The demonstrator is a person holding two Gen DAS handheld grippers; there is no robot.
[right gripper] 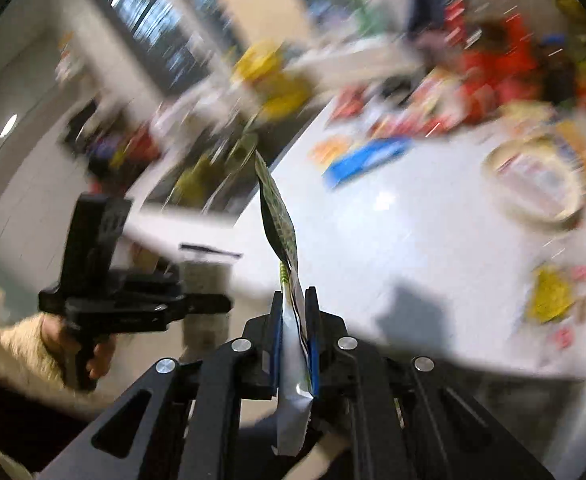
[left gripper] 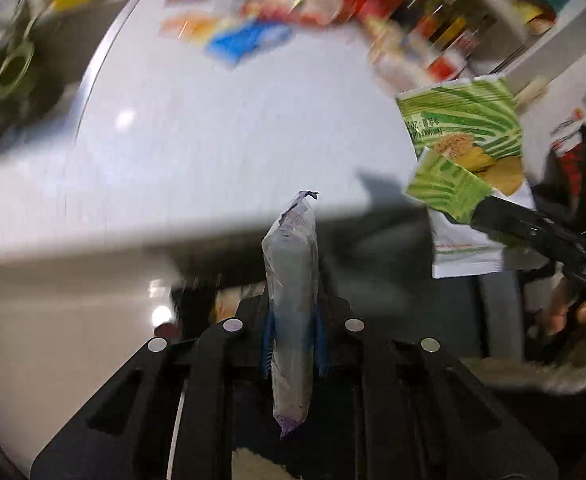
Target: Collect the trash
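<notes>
My left gripper (left gripper: 294,316) is shut on a grey, translucent wrapper with purple ends (left gripper: 293,264), which stands upright between the blue pads. At the right of that view my right gripper (left gripper: 479,211) clamps a green striped snack bag (left gripper: 463,128) by its lower corner. In the right wrist view the same bag (right gripper: 281,220) is seen edge-on, pinched between the pads of the right gripper (right gripper: 295,320). A hand (right gripper: 93,354) holds the left gripper (right gripper: 223,304) to the left, with a blurred grey wrapper (right gripper: 207,280) at its tip. Both grippers hang over the near edge of a white table (left gripper: 181,132).
Several packets lie at the table's far side, among them a blue one (right gripper: 367,160) and a yellow one (right gripper: 551,292). A round basket (right gripper: 497,196) with packets in it sits on the right. Blurred shelves of goods (left gripper: 433,12) stand behind. Pale floor (left gripper: 73,344) lies below the table edge.
</notes>
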